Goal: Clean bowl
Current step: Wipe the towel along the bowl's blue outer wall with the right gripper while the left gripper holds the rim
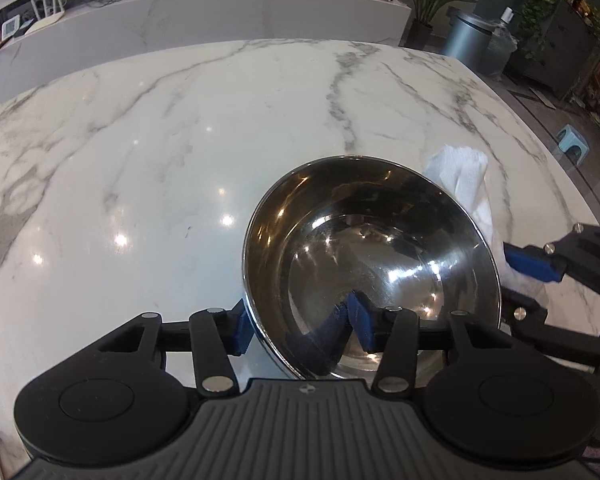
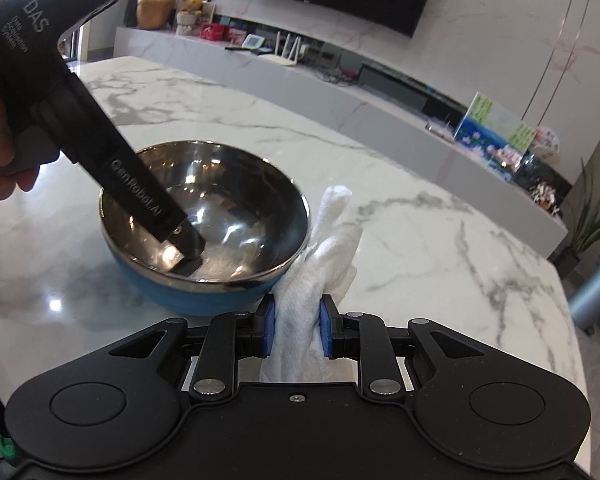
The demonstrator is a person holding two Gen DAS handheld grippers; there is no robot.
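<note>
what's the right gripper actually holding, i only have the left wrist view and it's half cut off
observer: the right gripper is shut on a bunched white paper towel, clamped from both sides
operator: is the towel in the bowl yet
observer: no, it's outside the bowl, close beside the rim
operator: what does the bowl's outside look like, i only see steel
observer: the outer shell is blue, with the steel lining showing at the rim
</note>
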